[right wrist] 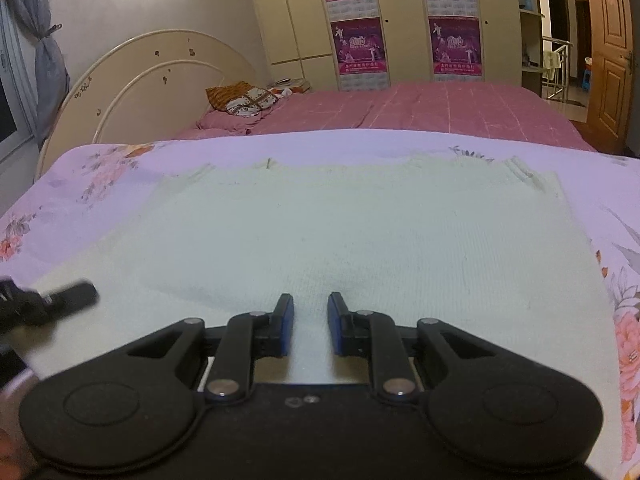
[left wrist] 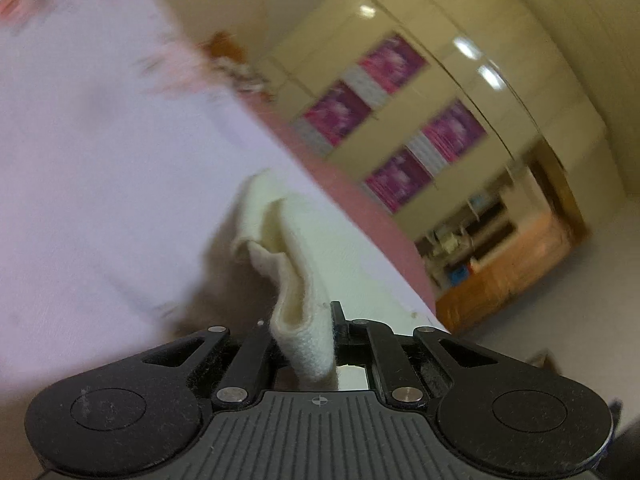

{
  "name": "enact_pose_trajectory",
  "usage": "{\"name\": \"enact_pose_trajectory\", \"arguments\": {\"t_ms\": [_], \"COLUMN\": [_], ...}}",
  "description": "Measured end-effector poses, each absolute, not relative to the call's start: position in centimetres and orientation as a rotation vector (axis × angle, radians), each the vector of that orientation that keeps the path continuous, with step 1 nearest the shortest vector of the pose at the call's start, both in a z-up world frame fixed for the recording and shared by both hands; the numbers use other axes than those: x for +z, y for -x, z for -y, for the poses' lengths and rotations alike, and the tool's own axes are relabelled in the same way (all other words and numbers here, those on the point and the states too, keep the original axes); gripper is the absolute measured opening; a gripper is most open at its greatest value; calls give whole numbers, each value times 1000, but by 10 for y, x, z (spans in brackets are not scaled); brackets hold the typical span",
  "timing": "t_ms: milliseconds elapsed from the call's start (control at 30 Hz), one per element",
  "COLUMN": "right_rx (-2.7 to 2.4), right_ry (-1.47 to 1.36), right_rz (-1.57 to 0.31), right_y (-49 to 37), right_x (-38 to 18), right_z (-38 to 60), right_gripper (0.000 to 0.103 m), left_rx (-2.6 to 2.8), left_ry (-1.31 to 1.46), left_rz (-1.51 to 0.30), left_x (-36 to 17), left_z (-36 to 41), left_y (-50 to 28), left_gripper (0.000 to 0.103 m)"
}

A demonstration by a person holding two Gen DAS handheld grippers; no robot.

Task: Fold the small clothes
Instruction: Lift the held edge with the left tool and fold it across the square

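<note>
A cream knit garment (right wrist: 360, 220) lies flat on a lilac floral sheet (right wrist: 100, 168). My right gripper (right wrist: 310, 304) hovers low over its near edge, its blue-padded jaws a little apart with nothing pinched between them. My left gripper (left wrist: 302, 320) is shut on a folded edge of the cream garment (left wrist: 296, 272), which is lifted off the sheet (left wrist: 100, 180). The left wrist view is tilted and blurred. In the right wrist view, a blurred black finger (right wrist: 76, 294) of the left gripper shows at the garment's near left corner.
Beyond the sheet is a bed with a pink cover (right wrist: 440, 108), a pillow (right wrist: 244, 100) and a curved cream headboard (right wrist: 160, 68). A cream wardrobe with purple posters (right wrist: 456, 44) stands behind it. A wooden door (right wrist: 612, 52) is at the right.
</note>
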State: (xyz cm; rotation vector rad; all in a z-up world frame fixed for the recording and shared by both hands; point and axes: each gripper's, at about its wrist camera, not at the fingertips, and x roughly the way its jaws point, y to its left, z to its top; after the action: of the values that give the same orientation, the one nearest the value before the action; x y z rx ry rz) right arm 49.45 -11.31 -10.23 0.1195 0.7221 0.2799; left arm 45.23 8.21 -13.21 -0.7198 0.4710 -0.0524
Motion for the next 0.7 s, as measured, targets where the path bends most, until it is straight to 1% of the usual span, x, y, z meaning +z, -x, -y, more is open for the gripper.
{"name": "enact_pose_trajectory", "arguments": {"t_ms": [133,167,300,433,567,633,667,700], "right_rx": [256,232,170,109,64,45,37,36], "right_ry": [-256,-311,-463,-545,-637,-667,-683,-699], "right_rz": [-718,-695,-611,-551,-552,-562,-571,-575], "right_y": [-492,-488,-467,-445,-427,-423,-420,-419], "right_x": [-94,-90,-73,-57,-58,-64,-68,-71], "right_z": [136,148,203,263,313,325,333,336], "right_gripper": [17,22,22,24,30,31,31,31], "left_rx": [-164,-184,-278,-370,-463,-509,-526,-547], "left_ry": [524,489,353,266,202,179,200,245], "left_rz": [-486,-490,-518,-579,-716,-782,-778,-748], "left_x": [-92,-85,-66,-66,-86,-95,-92,-85], "left_z": [-43,-33,19,77,133,147,143,131], "left_y": [-468,-471,-481,-489,-497,-489,-483,-476], "left_gripper": [7,7,7,7,8,21,26,26]}}
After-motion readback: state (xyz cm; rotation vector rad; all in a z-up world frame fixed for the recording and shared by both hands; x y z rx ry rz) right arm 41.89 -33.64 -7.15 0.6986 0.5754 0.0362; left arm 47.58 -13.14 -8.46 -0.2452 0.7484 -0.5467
